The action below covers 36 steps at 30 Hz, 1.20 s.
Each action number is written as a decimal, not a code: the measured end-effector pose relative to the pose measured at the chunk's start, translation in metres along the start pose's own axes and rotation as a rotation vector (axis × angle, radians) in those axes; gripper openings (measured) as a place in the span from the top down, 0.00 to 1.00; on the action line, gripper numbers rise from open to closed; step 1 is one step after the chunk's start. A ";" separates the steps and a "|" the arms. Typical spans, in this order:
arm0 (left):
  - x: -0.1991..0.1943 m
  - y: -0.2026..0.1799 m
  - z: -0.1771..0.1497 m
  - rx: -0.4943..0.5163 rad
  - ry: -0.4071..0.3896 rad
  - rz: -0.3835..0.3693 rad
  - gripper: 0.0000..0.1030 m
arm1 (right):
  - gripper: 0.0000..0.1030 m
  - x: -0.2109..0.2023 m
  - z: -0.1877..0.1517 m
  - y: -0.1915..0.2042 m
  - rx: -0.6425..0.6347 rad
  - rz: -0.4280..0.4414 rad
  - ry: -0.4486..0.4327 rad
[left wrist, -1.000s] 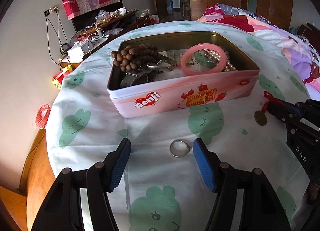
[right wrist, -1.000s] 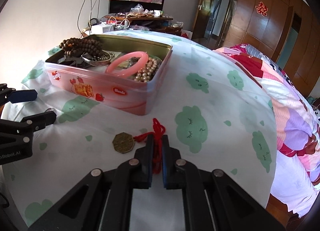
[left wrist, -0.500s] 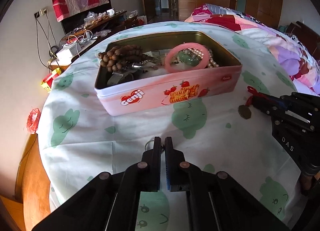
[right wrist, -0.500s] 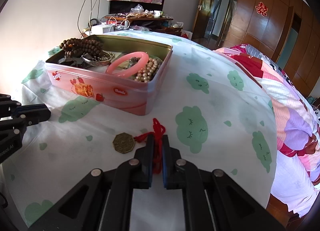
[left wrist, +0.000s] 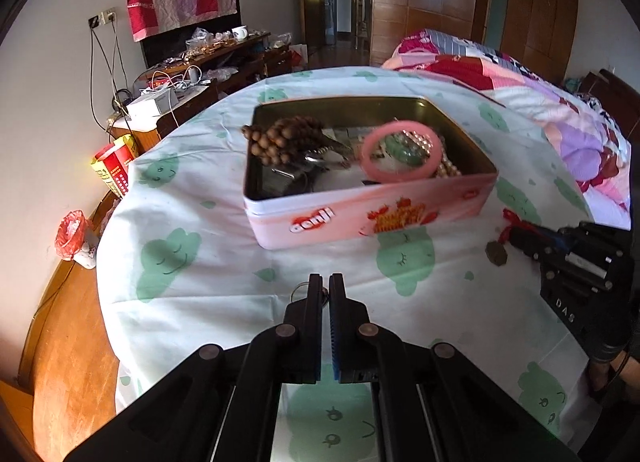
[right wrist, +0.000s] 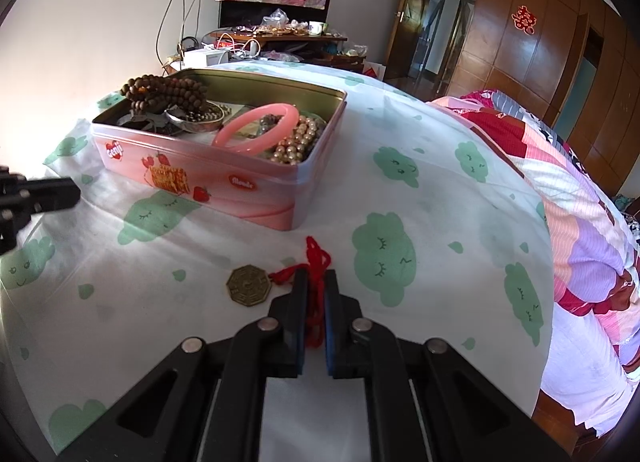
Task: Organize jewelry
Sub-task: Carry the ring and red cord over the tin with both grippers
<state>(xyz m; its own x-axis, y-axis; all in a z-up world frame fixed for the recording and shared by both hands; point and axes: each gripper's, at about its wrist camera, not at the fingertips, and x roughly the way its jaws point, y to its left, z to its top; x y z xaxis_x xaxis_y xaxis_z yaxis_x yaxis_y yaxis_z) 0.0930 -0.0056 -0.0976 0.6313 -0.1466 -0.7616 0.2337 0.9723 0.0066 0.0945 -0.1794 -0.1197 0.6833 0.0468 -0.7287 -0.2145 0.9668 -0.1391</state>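
The round table's cloth (left wrist: 208, 302), white with green cloud faces, drops off at the left of the left wrist frame onto bare wooden rim (left wrist: 68, 346), and in the right wrist frame it falls away at the right toward the quilted bed (right wrist: 580, 221). Bare cloth lies open across the lower centre of both frames, between each gripper and the tin.

The pink tin (left wrist: 360, 217) sits in the middle of the left wrist frame, lidless, holding brown wooden beads (left wrist: 280, 137), a pink bangle (left wrist: 402, 151) and pearl beads (right wrist: 296, 141). Its near wall stands between both grippers and the contents.

The left gripper (left wrist: 325, 290) at lower centre has its jaws pressed nearly together on a thin metal ring (left wrist: 300, 290), only an arc of which shows at the left fingertip. The right gripper (right wrist: 316, 286) is clamped on a red cord (right wrist: 316, 262) that bunches ahead of its tips; the cord's bronze octagonal pendant (right wrist: 249, 286) lies flat on the cloth just left of the fingers, near the tin's corner.
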 end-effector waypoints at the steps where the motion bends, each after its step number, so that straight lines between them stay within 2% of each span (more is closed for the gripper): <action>1: -0.001 0.001 0.001 -0.002 -0.004 0.002 0.98 | 0.92 0.000 0.000 0.000 -0.001 0.000 -0.001; 15: -0.014 0.001 0.009 0.020 -0.049 0.029 0.98 | 0.92 -0.007 0.003 -0.002 0.012 0.037 -0.030; 28: -0.026 -0.004 0.019 0.037 -0.088 0.019 0.98 | 0.93 -0.038 0.020 -0.005 -0.026 0.009 -0.121; 36: -0.037 -0.015 0.041 0.078 -0.128 0.020 0.98 | 0.93 -0.057 0.038 -0.007 -0.043 0.005 -0.182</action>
<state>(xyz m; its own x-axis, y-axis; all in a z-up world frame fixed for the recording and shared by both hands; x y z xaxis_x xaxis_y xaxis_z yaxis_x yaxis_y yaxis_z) 0.0969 -0.0219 -0.0428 0.7246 -0.1541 -0.6717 0.2734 0.9590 0.0750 0.0840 -0.1796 -0.0518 0.7965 0.1002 -0.5963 -0.2452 0.9550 -0.1670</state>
